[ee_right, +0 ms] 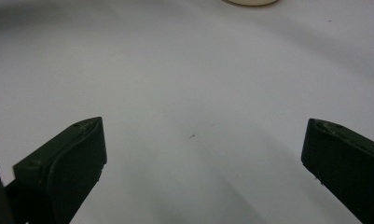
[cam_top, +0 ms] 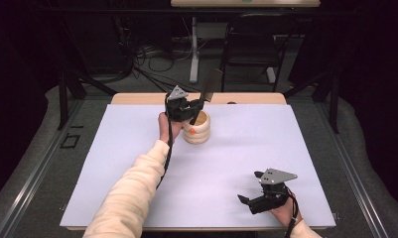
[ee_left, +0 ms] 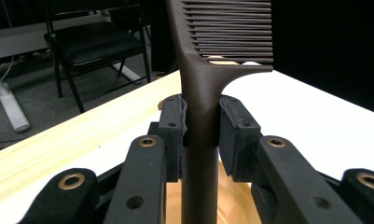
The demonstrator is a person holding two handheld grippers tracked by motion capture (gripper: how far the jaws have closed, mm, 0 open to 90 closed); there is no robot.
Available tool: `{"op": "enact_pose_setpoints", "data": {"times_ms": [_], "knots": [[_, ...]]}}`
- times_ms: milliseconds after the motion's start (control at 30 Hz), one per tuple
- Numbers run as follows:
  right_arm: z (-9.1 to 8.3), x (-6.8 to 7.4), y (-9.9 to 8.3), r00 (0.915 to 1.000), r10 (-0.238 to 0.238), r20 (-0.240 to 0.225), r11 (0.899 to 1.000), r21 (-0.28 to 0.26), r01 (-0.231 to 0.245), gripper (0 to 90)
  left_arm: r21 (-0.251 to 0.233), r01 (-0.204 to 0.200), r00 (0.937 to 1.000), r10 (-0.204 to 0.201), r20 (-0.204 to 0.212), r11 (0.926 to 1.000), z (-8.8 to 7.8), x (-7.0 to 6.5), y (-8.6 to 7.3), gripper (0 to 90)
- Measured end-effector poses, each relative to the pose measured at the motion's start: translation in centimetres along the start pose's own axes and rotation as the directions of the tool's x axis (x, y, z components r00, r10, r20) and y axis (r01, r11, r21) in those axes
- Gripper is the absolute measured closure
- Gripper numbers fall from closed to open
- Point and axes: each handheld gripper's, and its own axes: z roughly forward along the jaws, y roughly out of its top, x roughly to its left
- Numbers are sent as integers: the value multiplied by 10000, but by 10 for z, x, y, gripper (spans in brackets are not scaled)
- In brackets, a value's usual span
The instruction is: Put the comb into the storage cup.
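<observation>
- Dark brown plastic up top in the high view: the comb stands nearly upright, teeth end high, its handle pinched in the left gripper right over the mouth of the cream ribbed cup. The cup sits toward the far middle of the white surface. My read: the pick-up is done and the comb is at the cup, and what's left is lowering it, or lifting it clear; the stance alone doesn't say which.
- Same view, near right corner: the right gripper rests low by the surface, well apart from the cup, with its fingers spread and nothing between them. It looks idle for this step.
- Left gripper view: both fingers press flat on the comb's handle, one on each side, a firm narrow grip just under the teeth. The cup's golden inside glows directly below, so the handle's lower end is in or just above the opening; I can't tell if it touches the bottom.
- Right gripper view: the two fingers stand wide apart over bare white surface, holding nothing, with the cup's rim just peeking in at the top edge.
</observation>
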Motion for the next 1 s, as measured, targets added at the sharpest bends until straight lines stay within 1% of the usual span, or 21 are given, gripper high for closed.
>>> {"op": "enact_pose_setpoints", "data": {"times_ms": [200, 300, 433, 1000], "knots": [[0, 0, 0, 10000, 10, 2, 10000, 2, -10, 0, 75, -13, 10000, 13, -9, 10000, 1, 1, -1, 721], [0, 0, 0, 10000, 8, 5, 10000, 8, -8, 0, 145, -84, 10000, 84, -22, 9999, 1, 1, -2, 721], [0, 0, 0, 10000, -2, 0, 10000, 4, 2, 0, 179, -58, 10000, 59, -29, 9998, 2, 1, -3, 722], [0, 0, 0, 10000, 21, 5, 10000, 3, -21, 0, 545, -253, 9997, 254, -16, 9982, 5, 0, -4, 721]]}}
